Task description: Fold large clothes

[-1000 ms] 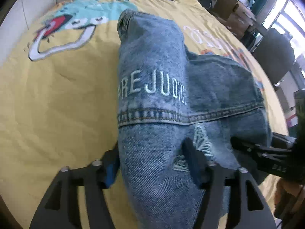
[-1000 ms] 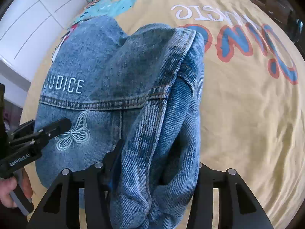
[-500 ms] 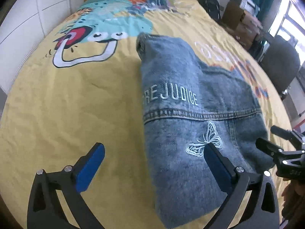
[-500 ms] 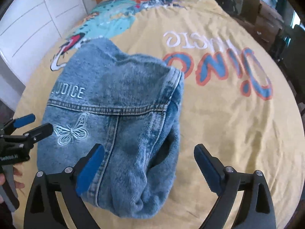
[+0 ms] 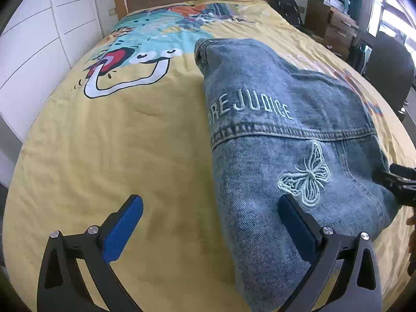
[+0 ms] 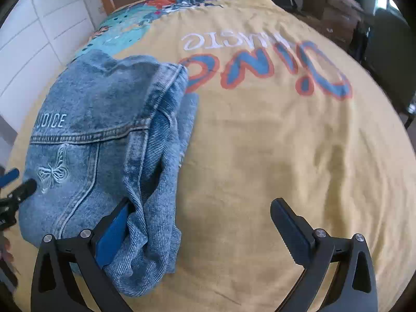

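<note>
Both claws, which a second ago pinched the denim jacket [image 5: 286, 135], now gape wide and empty: the left claw [image 5: 208, 223] and right claw [image 6: 202, 223] flank the folded bundle lying on the bed [image 6: 286, 143], so this fold looks finished.

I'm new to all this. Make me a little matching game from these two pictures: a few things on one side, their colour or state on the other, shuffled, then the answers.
Things:
1. folded blue denim jacket
2. embroidered butterfly
3. left claw
4. bed cover

Descriptions:
A. yellow with cartoon prints
B. pale mint stitching on the denim
C. lying folded on the bed, held by nothing
D. open, blue pads wide apart

Pairs: 1-C, 2-B, 3-D, 4-A

The right claw is open too; its left finger lies against the jacket's edge.
</note>
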`<state>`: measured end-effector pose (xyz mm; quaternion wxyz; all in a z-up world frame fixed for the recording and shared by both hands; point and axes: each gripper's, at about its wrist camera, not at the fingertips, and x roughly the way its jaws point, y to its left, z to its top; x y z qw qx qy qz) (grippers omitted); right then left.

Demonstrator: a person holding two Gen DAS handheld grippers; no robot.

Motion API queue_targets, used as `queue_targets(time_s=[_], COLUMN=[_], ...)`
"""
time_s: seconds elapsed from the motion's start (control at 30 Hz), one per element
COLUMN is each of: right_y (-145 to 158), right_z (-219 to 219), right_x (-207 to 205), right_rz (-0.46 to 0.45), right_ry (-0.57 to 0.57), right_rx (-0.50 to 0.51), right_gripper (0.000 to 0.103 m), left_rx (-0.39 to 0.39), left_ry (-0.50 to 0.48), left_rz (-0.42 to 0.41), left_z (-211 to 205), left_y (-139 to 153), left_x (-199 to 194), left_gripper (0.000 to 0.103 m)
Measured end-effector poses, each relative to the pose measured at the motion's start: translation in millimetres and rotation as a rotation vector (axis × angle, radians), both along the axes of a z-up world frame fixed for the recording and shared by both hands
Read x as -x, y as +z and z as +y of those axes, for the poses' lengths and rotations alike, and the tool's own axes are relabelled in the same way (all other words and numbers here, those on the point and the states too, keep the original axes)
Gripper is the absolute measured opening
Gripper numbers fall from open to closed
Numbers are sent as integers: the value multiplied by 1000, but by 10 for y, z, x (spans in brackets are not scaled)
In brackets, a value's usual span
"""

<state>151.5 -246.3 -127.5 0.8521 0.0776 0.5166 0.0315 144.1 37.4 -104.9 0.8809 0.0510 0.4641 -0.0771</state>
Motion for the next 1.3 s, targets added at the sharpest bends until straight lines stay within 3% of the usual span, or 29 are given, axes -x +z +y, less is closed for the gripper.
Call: queue_targets(time_s=[0.23, 0.5, 0.6, 0.73, 0.9, 1.3], right_y=[309, 1218, 1460, 1651, 1734, 1772], right_z=[16, -124, -176, -228, -285, -299], right_x=[167, 759, 979, 1270, 1532, 1711], right_rz=[-56, -179, -210, -227, -230, -213], right_ry=[-3, -11, -23, -37, -49, -44], right_rx=[48, 78, 96, 115, 129, 144], right_gripper=[103, 103, 103, 103, 103, 103], left_rx=[-9, -30, -31, -72, -67, -69], left_ry=[48, 86, 96, 116, 119, 113], left_rz=[-30, -124, -133, -140, -122, -98], left_z=[79, 243, 303, 359, 409, 394], left_y=[335, 1089, 1234, 1277, 1222, 1199], left_x=[137, 644, 842, 1052, 1217, 1332], left_gripper=[102, 102, 102, 102, 102, 102])
